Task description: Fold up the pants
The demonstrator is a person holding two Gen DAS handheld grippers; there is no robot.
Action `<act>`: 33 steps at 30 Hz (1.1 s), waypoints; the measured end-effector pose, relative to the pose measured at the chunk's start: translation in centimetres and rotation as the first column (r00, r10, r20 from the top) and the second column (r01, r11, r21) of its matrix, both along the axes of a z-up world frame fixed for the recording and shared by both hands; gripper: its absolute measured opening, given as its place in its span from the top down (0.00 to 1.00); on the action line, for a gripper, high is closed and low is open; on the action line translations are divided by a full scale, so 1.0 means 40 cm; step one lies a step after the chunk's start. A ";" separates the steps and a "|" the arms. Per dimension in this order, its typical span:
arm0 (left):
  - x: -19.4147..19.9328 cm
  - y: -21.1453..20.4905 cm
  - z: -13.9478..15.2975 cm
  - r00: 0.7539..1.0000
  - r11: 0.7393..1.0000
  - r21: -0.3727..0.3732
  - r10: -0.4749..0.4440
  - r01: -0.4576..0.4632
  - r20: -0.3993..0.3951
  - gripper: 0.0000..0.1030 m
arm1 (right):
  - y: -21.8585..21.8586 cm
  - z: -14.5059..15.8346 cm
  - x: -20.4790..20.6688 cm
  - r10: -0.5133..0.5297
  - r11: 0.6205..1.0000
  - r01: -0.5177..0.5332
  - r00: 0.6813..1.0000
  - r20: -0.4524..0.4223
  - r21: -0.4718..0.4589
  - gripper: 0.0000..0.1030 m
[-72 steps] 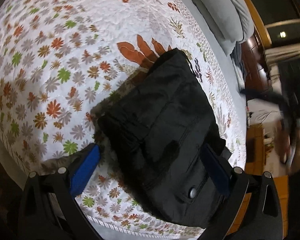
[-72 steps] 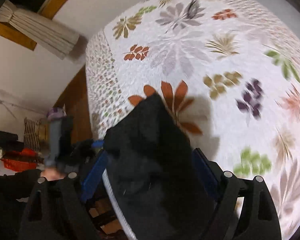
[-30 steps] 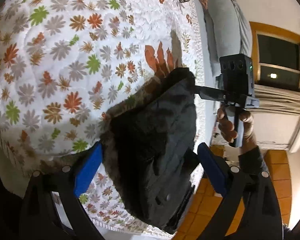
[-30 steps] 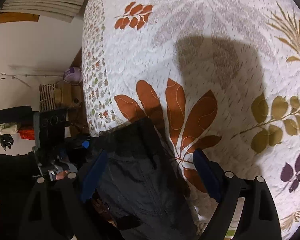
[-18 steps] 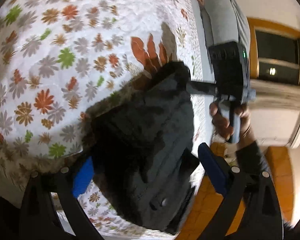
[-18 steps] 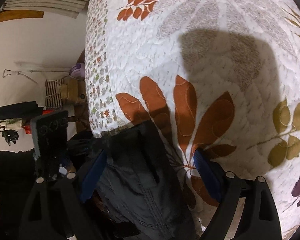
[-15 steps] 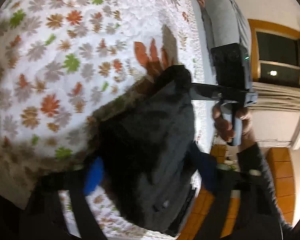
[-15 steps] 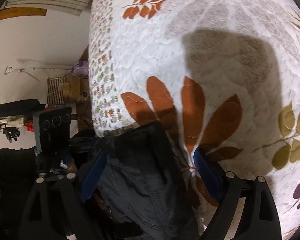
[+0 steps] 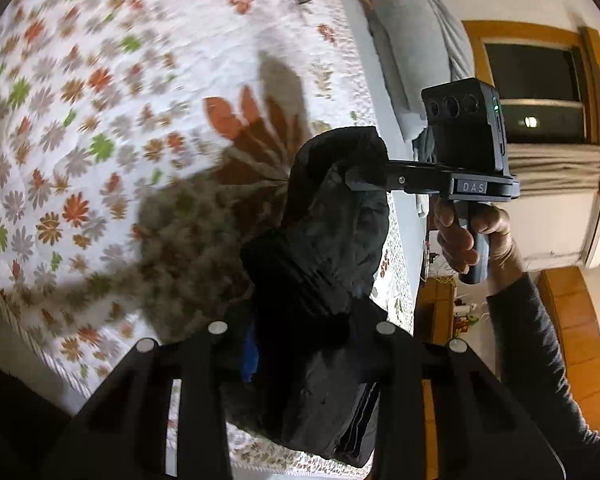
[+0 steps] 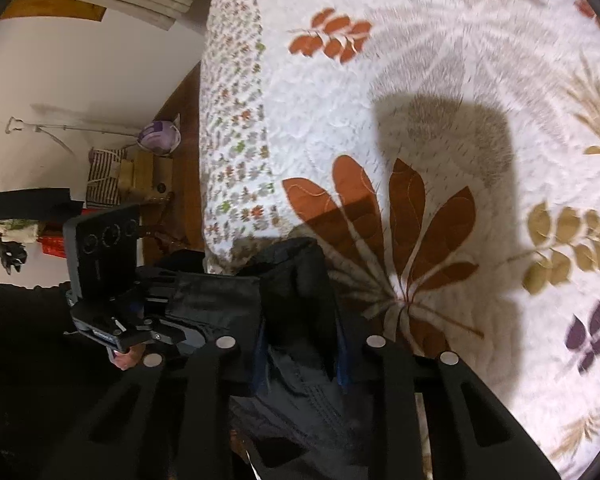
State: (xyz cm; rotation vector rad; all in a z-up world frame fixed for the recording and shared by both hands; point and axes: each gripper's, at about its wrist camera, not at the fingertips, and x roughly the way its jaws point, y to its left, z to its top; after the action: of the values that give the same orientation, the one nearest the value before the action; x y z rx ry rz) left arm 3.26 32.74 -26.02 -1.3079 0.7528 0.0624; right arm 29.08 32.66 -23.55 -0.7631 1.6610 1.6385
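I am pinching the black pants in both grippers, the left gripper clamped narrow on one end and the right gripper on the other, holding the bundle near the bed's edge so it stays folded.

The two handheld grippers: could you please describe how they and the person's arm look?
Both the left gripper and right gripper are black, with blue pads and round silver bolts. The right gripper carries a boxy three-lens camera and white "DAS" lettering; the right hand emerges from a dark sleeve.
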 end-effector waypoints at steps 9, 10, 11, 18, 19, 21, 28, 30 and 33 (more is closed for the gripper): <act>0.022 -0.093 0.190 0.994 0.986 0.143 -0.090 0.079 0.066 0.69 | -0.143 0.213 0.002 -0.081 0.994 0.072 0.990 0.113 0.084 0.75; 0.027 -0.104 0.204 0.992 0.984 0.156 -0.101 0.088 0.073 0.70 | -0.164 0.232 0.002 -0.094 0.992 0.083 0.988 0.121 0.092 0.75; 0.032 -0.119 0.226 0.990 0.980 0.173 -0.116 0.101 0.082 0.70 | -0.192 0.257 0.004 -0.110 0.990 0.096 0.985 0.130 0.104 0.75; 0.061 -0.238 0.348 0.966 0.945 0.274 -0.222 0.179 0.134 0.70 | -0.351 0.381 0.010 -0.199 0.972 0.171 0.964 0.174 0.162 0.75; 0.050 -0.251 0.355 0.963 0.942 0.281 -0.231 0.185 0.138 0.70 | -0.380 0.397 0.011 -0.215 0.968 0.184 0.960 0.181 0.172 0.75; 0.060 -0.275 0.374 0.958 0.935 0.294 -0.249 0.199 0.145 0.70 | -0.416 0.413 0.013 -0.235 0.962 0.201 0.954 0.186 0.184 0.75; 0.078 -0.387 0.453 0.926 0.893 0.362 -0.343 0.269 0.159 0.70 | -0.580 0.482 0.025 -0.333 0.927 0.280 0.921 0.201 0.249 0.75; 0.084 -0.413 0.468 0.918 0.881 0.380 -0.363 0.282 0.160 0.70 | -0.627 0.497 0.030 -0.359 0.916 0.303 0.911 0.201 0.263 0.75; 0.094 -0.459 0.491 0.905 0.862 0.406 -0.395 0.305 0.160 0.70 | -0.685 0.514 0.035 -0.392 0.902 0.331 0.898 0.201 0.278 0.75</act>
State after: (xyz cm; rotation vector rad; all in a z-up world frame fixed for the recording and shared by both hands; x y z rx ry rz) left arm 7.03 14.39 -6.39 -0.7811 0.7215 -0.2361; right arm 30.50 5.24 -2.99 -0.4801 1.3035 1.3758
